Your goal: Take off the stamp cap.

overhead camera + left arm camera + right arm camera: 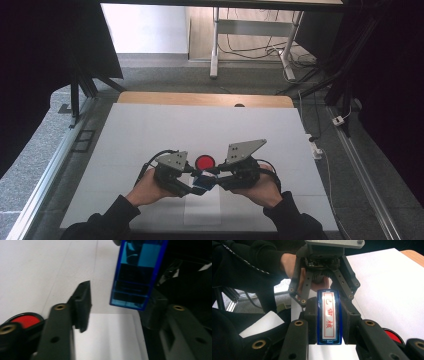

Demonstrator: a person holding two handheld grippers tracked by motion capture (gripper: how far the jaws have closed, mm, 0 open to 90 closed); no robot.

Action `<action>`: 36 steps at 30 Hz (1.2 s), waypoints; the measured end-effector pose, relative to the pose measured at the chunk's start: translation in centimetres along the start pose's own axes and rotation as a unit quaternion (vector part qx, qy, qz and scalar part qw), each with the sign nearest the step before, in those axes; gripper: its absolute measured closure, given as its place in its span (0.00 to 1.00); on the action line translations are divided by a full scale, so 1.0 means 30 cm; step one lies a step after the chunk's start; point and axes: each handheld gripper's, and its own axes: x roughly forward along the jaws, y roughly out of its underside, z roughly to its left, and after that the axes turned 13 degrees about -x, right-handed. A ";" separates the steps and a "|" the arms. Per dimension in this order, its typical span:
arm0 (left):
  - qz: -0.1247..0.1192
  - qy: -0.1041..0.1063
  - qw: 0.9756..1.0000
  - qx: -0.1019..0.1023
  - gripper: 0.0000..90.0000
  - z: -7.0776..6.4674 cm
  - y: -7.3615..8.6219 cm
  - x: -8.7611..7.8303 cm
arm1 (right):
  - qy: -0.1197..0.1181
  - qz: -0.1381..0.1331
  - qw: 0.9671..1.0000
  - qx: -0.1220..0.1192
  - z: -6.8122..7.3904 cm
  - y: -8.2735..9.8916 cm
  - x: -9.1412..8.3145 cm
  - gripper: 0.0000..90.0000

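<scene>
1. Sitting at the left of the high view, the left gripper (192, 181) is held in the person's left hand (146, 189) and points toward the middle of the table (150, 130).
2. Its two jaws stand partly apart. In the left gripper view one pad (83, 303) is clear of the blue stamp (136, 275), with white table showing in the gap; the other pad lies against or just beside the stamp's far edge (I cannot tell which). So the stamp is between these jaws but not clamped by them.
3. One blue stamp (203, 183) hangs between the two grippers, near the person's edge of the table and above a white sheet of paper (202, 207).
4. In the right gripper view the stamp's (329, 317) white face shows three red characters inside a red frame.
5. One red round pad (204, 162) with a black rim lies on the table just beyond the stamp (the same pad shows at the lower corner of each gripper view).
6. At the right, the right gripper (214, 172) in the right hand (263, 190) has its jaws narrowed onto the stamp, one pad (310, 320) pressing each long side.
7. Counted: two grippers, two hands, one stamp, one red pad, one sheet.
</scene>
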 end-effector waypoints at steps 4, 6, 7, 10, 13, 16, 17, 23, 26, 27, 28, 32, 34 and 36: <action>0.001 0.012 1.000 0.004 0.61 0.000 0.001 -0.003 | -0.002 0.001 1.000 -0.002 0.000 0.000 0.000 0.80; 0.002 0.016 1.000 0.004 0.61 0.000 0.001 -0.004 | -0.003 0.001 1.000 -0.002 0.000 0.000 0.000 0.80; 0.002 0.017 1.000 0.005 0.63 0.000 0.001 -0.005 | -0.004 0.001 1.000 -0.003 0.001 0.000 0.001 0.80; 0.001 0.026 1.000 0.006 0.69 0.001 0.002 -0.005 | -0.004 0.002 1.000 -0.004 0.002 0.000 0.001 0.80; 0.000 0.032 0.999 0.008 0.71 0.002 0.004 -0.005 | -0.005 0.001 1.000 -0.005 0.001 0.001 0.001 0.80; -0.002 0.036 0.999 0.008 0.73 0.003 0.004 -0.006 | -0.005 0.000 1.000 -0.004 0.001 0.003 0.001 0.80; -0.003 0.037 0.999 0.007 0.73 0.003 0.004 -0.007 | -0.006 -0.001 1.000 -0.003 0.000 0.003 0.000 0.80; -0.005 0.046 0.999 0.007 0.75 0.005 0.006 -0.009 | -0.009 -0.004 1.000 -0.004 0.000 0.002 0.000 0.80; -0.010 0.053 0.999 0.004 0.75 0.008 0.008 -0.010 | -0.010 -0.006 1.000 -0.004 0.000 0.002 -0.001 0.80; -0.014 0.055 0.998 0.000 0.75 0.009 0.008 -0.010 | -0.010 -0.008 1.000 -0.003 -0.002 0.004 -0.004 0.80; -0.016 0.058 0.998 -0.002 0.76 0.011 0.009 -0.010 | -0.011 -0.010 1.000 -0.002 -0.003 0.004 -0.005 0.80; -0.018 0.065 0.998 -0.011 0.76 0.014 0.011 -0.009 | -0.012 -0.012 1.000 0.002 -0.005 0.006 -0.005 0.80; -0.017 0.063 0.998 -0.011 0.76 0.014 0.012 -0.008 | -0.012 -0.010 1.000 0.000 -0.005 0.007 -0.004 0.80; -0.013 0.064 0.998 -0.023 0.76 0.015 0.011 -0.008 | -0.011 -0.011 1.000 0.000 -0.004 0.008 -0.003 0.80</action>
